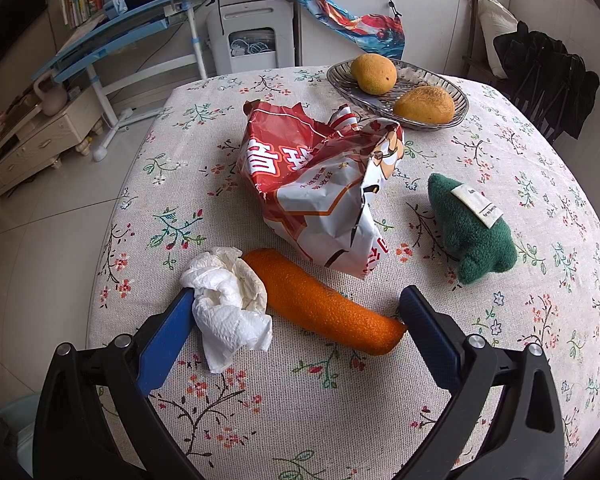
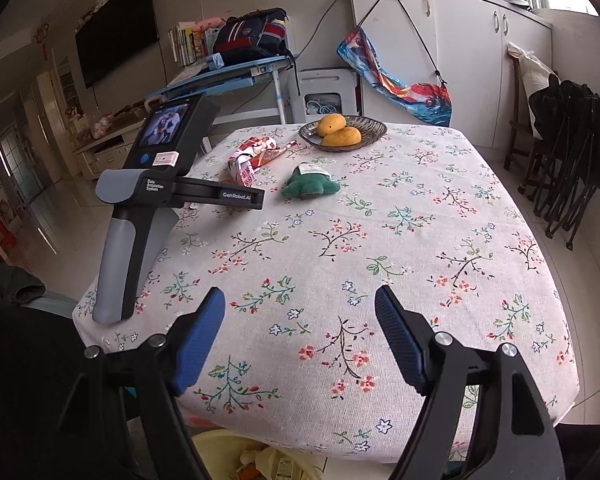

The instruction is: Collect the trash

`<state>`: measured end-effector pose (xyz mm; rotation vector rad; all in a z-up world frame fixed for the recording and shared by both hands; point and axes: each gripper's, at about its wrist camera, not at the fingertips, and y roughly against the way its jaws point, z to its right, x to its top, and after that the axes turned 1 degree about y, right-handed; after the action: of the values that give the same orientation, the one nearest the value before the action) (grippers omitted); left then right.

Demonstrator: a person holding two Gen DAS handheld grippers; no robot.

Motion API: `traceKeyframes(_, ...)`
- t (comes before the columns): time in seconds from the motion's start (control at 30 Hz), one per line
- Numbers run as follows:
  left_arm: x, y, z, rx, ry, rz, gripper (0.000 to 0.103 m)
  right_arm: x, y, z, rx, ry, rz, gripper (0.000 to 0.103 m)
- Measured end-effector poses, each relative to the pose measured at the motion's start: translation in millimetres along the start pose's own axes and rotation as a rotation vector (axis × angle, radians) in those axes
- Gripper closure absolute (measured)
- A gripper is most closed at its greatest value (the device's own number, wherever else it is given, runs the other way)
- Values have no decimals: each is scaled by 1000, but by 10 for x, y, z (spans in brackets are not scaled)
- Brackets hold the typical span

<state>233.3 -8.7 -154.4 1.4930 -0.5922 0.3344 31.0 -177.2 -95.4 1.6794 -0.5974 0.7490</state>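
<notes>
Judging handling from largest trash item to smallest, all on the floral-print tablecloth (image 1: 300, 400) covering the table.

Crumpled red-and-white foil snack bag (image 1: 320, 188): lay mid-table, between the fruit dish and the orange piece. Looked light, crinkly and slick, and probably springy when squeezed. Best hold was likely the torn upper edge or a pinched fold, not the broad smooth face.

Long orange pebbled peel-like piece (image 1: 324, 304): lay just in front of the bag, one end touching the tissue, the other against the right finger tip of the left gripper (image 1: 296, 308). Seemed semi-stiff and grippy; a grasp across its middle looked soundest.

Wadded white paper tissue (image 1: 228, 304): rested against the left finger's blue pad. Very light, soft, compressible; any pinch through the bulk should hold.

Left gripper jaws stood wide, spanning tissue and orange piece without pressing either. Right gripper (image 2: 300, 336) was parted too, nothing between its fingers, at the near table edge.

Green plush toy (image 1: 472, 228) and two yellow-orange fruits (image 1: 374, 74) in the ribbed glass dish (image 1: 460, 100) were judged not trash.
</notes>
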Motion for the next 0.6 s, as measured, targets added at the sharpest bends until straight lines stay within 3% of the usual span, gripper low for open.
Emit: traceKeyframes(0.6,-1,1,-2,0,0,0,7,43,41,10,41,-19,26,29)
